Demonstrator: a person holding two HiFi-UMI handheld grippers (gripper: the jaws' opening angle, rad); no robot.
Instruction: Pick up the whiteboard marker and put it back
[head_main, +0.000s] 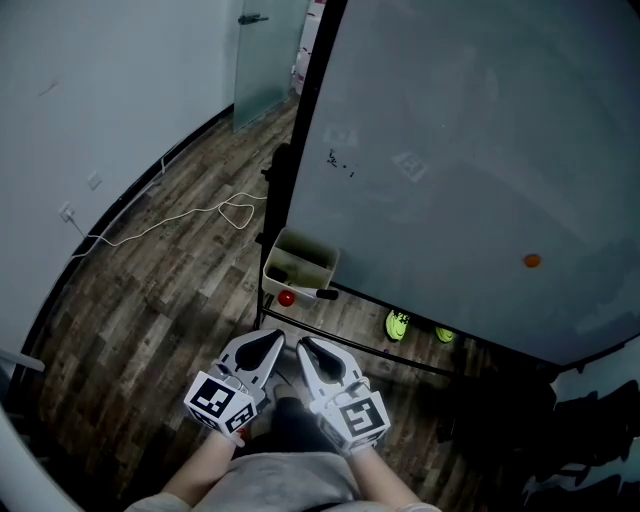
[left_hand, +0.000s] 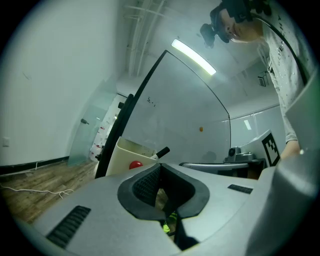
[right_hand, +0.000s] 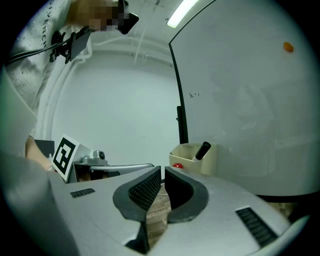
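- Seen from the head camera, two grey hand-held grippers sat side by side at the bottom of the frame, each with a cube of black-and-white square markers at its back.
- The left gripper (head_main: 273, 339) had its jaws pressed together with nothing between them. Its own view (left_hand: 160, 169) showed the dark ribbed pads meeting at the tips, with only floor visible behind.
- The right gripper (head_main: 304, 346) was likewise closed and empty. In its own view (right_hand: 163, 170) the pads stood together with barely a slit between them.
- The whiteboard marker (head_main: 322, 294) – white body, black cap – stood tilted in a cream box (head_main: 278, 270), its capped end leaning out over the rim. It was apart from both grippers, ahead of their tips.
- Both gripper views showed the marker (left_hand: 163, 151) (right_hand: 202, 150) poking up out of that box (left_hand: 125, 157) (right_hand: 213, 159).
- A red round thing (head_main: 286, 298) showed at the box's near edge, just beside the marker.
- The box sat at the lower left corner of a large whiteboard (head_main: 450, 150), next to its black frame post.
- An orange dot (head_main: 532, 261) sat on the board, well to the right of the box.
- A white cable (head_main: 236, 212) trailed in loops across the wooden floor (head_main: 150, 300).
- A pair of green shoes (head_main: 398, 325) showed beneath the board's lower edge.
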